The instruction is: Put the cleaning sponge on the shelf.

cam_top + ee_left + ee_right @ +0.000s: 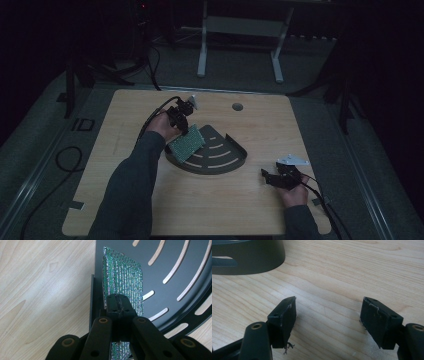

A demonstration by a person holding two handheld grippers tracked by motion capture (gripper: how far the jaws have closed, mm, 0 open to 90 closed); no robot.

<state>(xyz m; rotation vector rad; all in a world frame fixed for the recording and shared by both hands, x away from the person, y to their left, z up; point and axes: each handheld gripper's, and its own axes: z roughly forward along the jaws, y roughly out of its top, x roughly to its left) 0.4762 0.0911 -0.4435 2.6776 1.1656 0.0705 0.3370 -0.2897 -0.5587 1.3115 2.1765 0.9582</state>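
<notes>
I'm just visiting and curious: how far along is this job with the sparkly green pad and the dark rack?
Done: the left gripper has the green pad pinched at its edge. In hand: the pad hangs tilted over the dark slotted rack, near its straight edge. Left: setting it down and letting go. The right gripper rests open on the table.

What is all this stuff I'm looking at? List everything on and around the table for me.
Scouring pad: one, glittery green, held tilted over the tray's left edge.
Tray: one, dark grey, fan-shaped with curved slots, mid-table.
Table: one, light wood, with a round hole near the far edge.
White frame: one, on the floor beyond the table.
Cables: black, on the floor at left.
Left gripper: one, black, clamped on the pad.
Right gripper: one, black, jaws apart, low over bare wood right of the tray.
Forearms: two, grey sleeves, from the near edge.
</notes>
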